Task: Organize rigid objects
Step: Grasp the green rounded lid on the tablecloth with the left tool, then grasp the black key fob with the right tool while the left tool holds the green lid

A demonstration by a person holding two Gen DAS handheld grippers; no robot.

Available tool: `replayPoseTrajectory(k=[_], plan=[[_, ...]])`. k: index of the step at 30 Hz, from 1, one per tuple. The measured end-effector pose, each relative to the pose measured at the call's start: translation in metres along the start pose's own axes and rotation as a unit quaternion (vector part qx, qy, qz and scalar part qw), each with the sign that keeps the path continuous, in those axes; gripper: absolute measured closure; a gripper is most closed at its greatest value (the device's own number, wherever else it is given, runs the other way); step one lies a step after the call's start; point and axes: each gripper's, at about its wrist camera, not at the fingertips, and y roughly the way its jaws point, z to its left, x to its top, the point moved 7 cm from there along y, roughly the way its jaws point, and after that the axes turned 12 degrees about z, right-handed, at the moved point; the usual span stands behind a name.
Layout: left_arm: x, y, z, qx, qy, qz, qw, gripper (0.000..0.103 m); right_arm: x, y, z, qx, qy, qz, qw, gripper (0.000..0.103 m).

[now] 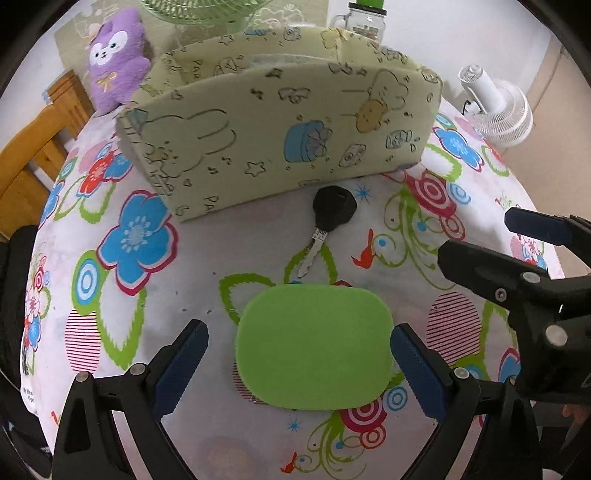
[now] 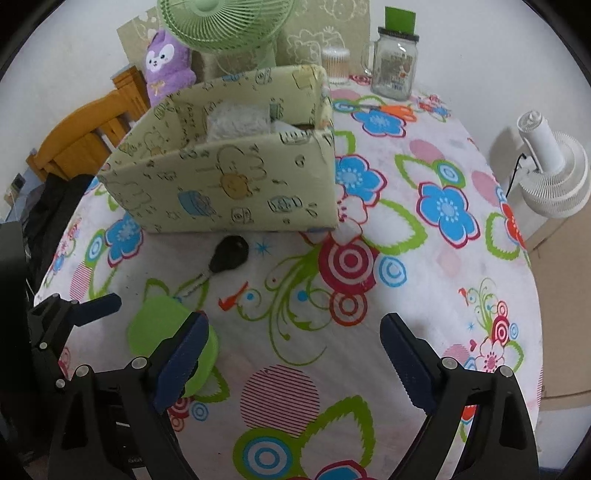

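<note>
Two grippers hang over the desk (image 2: 424, 266), which is covered by a white cloth printed with blue, red and green flowers. Our left gripper (image 1: 299, 363) has its blue-padded fingers (image 1: 181, 365) spread wide on either side of a flat, rounded-rectangular green container (image 1: 314, 347); we see a gap between each pad and the container's edge, so nothing is pinched. Our right gripper (image 2: 291, 363) sits just to the right of it, fingers (image 2: 406, 365) also spread, with only bare cloth between them; its left finger overlaps the green container in the right wrist view.

Just beyond the container lies a black-headed metal key (image 1: 328, 225), its blade pointing toward the container, the tip close to the far edge but apart from it. Farther still stands an open pale-green cardboard box with cartoon prints (image 1: 280, 129), the key's head near its front wall. Behind the box we see a purple plush toy (image 2: 166, 66), a green fan (image 2: 225, 22) and a glass jar with handle (image 2: 393, 66). A white fan (image 2: 554, 170) stands off the desk's right edge.
</note>
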Motion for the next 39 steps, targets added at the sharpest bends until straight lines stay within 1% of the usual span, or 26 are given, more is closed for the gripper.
replayPoseTrajectory(k=[4, 8, 11, 14, 17, 18, 20, 23, 28, 34, 39], plan=[[-0.001, 0.006, -0.003, -0.008, 0.005, 0.006, 0.9999, 0.003, -0.003, 0.008, -0.003, 0.001, 0.004, 0.010, 1.000, 0.007], [-0.003, 0.013, -0.007, -0.008, 0.012, 0.014, 0.9998, 0.002, -0.006, 0.014, -0.005, 0.000, 0.006, 0.018, 1.000, 0.007], [-0.004, 0.014, -0.009, -0.002, 0.022, 0.007, 0.9997, 0.000, -0.008, 0.017, -0.005, -0.001, 0.006, 0.022, 1.000, 0.007], [-0.004, 0.016, -0.012, 0.012, 0.036, 0.005, 0.9993, 0.000, -0.010, 0.021, -0.006, -0.003, 0.006, 0.028, 1.000, 0.007], [-0.002, 0.018, -0.016, 0.011, 0.036, 0.000, 0.9993, 0.000, -0.012, 0.024, -0.005, -0.005, 0.006, 0.032, 0.999, 0.007], [-0.002, 0.017, -0.016, 0.014, 0.034, -0.002, 0.9993, 0.001, -0.012, 0.024, -0.004, -0.006, 0.006, 0.034, 0.999, 0.007], [-0.003, 0.016, -0.016, 0.013, 0.029, -0.007, 0.9995, 0.007, -0.012, 0.026, -0.003, -0.006, 0.003, 0.036, 0.999, 0.007], [-0.004, 0.014, -0.018, 0.010, 0.030, -0.008, 0.9995, 0.008, -0.010, 0.025, 0.001, -0.006, -0.001, 0.035, 0.999, 0.007], [-0.007, 0.008, -0.006, 0.001, 0.012, -0.007, 0.9999, 0.008, -0.002, 0.024, 0.009, -0.006, -0.011, 0.030, 0.999, 0.007], [-0.005, -0.002, 0.012, 0.009, 0.001, -0.011, 0.9999, 0.008, 0.014, 0.027, 0.024, 0.002, -0.027, 0.025, 0.999, 0.007], [0.000, -0.003, 0.031, 0.016, -0.023, -0.010, 0.9996, 0.008, 0.027, 0.035, 0.036, 0.010, -0.036, 0.025, 0.999, 0.008]])
